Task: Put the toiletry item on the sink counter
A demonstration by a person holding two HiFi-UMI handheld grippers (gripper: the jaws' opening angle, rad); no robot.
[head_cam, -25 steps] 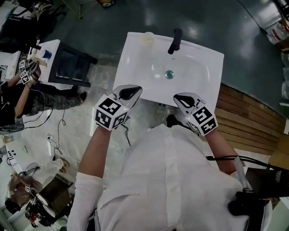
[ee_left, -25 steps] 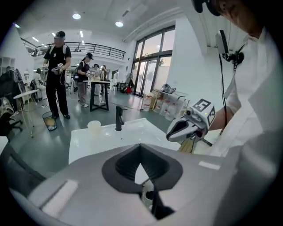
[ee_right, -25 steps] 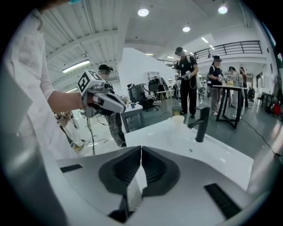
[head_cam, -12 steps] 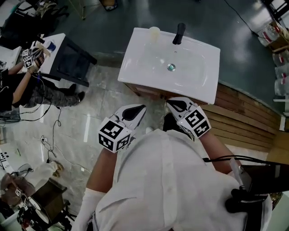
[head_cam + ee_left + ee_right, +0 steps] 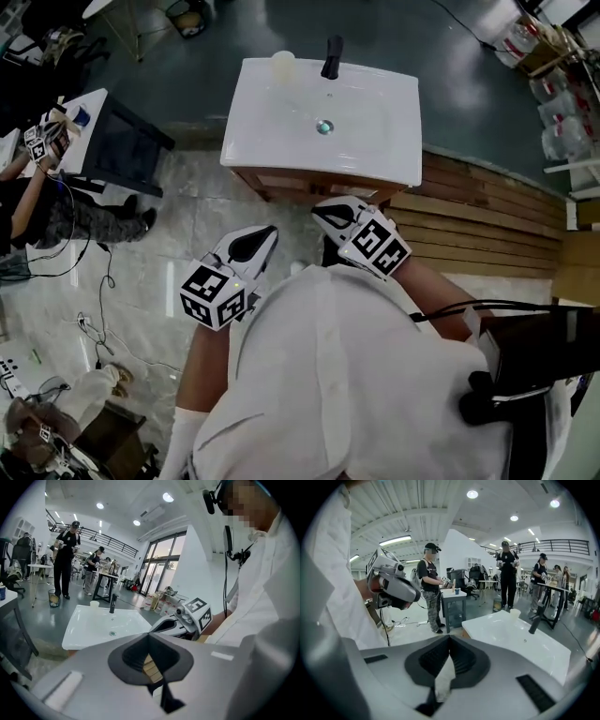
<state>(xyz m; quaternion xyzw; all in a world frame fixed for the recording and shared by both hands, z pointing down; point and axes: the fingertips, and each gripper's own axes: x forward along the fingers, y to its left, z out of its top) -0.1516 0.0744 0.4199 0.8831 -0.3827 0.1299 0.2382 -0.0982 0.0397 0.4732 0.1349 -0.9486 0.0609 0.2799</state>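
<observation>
Two grippers are noted. The left gripper (image 5: 149, 636) and right gripper (image 5: 450, 638) are each closed, with nothing gripped. Well ahead, one pale cup (image 5: 283, 64) is seen upright on the back left corner of one white sink counter (image 5: 375, 155), near one black faucet (image 5: 331, 56). Wooden planking (image 5: 487, 225) lies alongside.

A big open lab hall: a lone sink (image 5: 375, 141) on a bare floor (image 5: 422, 37), work tables (image 5: 453, 595), an upper-level railing (image 5: 567, 542), people (image 5: 508, 573) standing about.
</observation>
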